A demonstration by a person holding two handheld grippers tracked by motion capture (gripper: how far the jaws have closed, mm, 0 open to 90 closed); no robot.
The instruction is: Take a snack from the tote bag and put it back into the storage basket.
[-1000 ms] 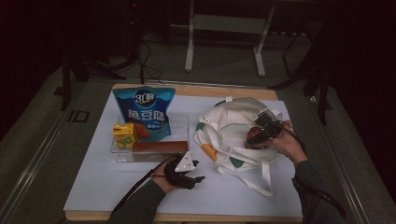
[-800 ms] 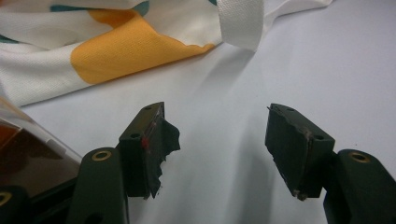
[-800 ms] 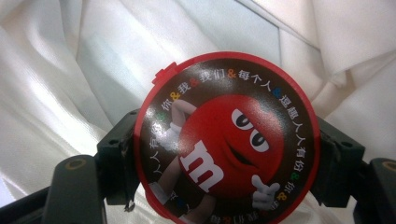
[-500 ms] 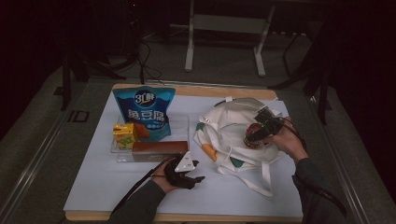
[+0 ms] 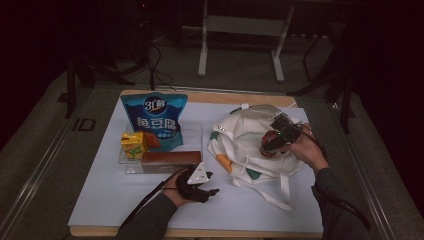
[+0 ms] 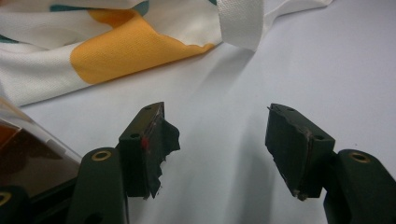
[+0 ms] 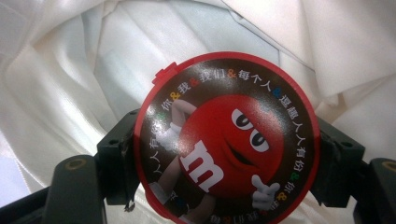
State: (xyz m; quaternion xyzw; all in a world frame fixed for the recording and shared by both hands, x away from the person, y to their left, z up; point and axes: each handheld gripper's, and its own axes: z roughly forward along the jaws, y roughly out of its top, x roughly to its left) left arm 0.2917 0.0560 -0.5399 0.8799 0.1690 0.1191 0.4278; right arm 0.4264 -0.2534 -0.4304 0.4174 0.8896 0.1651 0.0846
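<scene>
while the right gripper [image 5: 272, 144] clamps the round candy tin [image 7: 227, 137] over the white tote bag [image 5: 240, 145], at about 3 o'clock on the table, lower it probably straight into the opening; the left gripper [image 6: 215, 140] rests open and empty at 6 o'clock

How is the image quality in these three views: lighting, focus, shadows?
High view: dim, dark surroundings, soft detail, the table the brightest area. Left gripper view: evenly lit, bag sharp, the open left gripper throws soft shadows on the table. Right gripper view: the candy tin in the right gripper is sharp, the bag cloth behind it slightly soft with mild sheen.
</scene>
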